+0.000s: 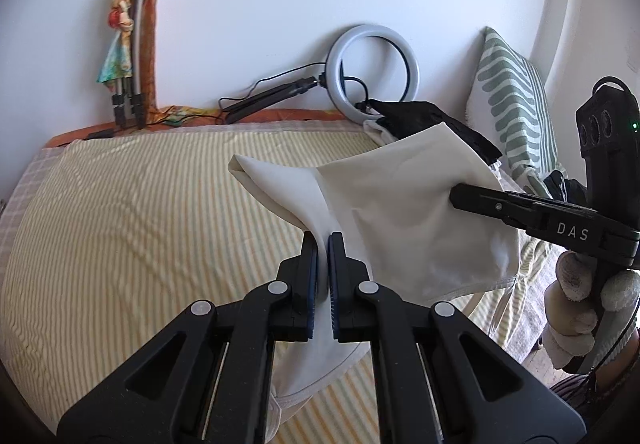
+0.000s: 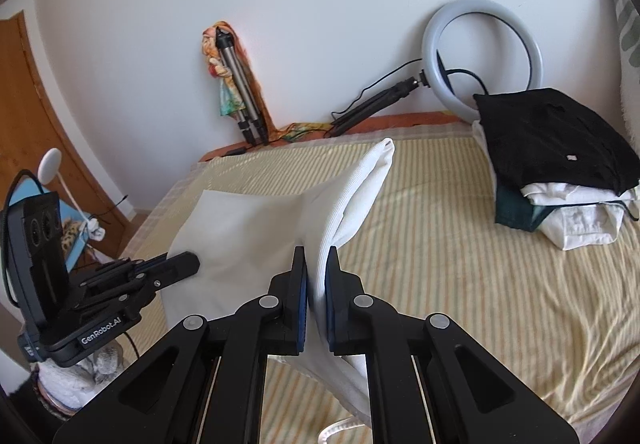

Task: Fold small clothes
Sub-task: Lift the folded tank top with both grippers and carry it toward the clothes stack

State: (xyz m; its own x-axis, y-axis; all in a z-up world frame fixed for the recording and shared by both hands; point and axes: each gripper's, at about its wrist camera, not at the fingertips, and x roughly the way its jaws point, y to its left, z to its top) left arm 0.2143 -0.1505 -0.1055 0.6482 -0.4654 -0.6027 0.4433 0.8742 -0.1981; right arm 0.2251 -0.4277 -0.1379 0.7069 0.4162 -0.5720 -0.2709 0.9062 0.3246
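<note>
The white garment (image 1: 400, 211) hangs in the air above the striped bed (image 1: 120, 224), stretched between both grippers. The left gripper (image 1: 323, 244) is clamped narrow on a bunched edge of the cloth, which runs down between its blue pads (image 1: 314, 284). The right gripper (image 2: 314, 258) pinches another edge the same way, its jaws nearly together on the fabric. No containers show; a stack (image 2: 560, 179) of folded clothes, black on top of white, sits on the bed near a ring light (image 2: 482, 51) by the wall. A gloved hand (image 1: 580, 300) holds the right tool
</note>
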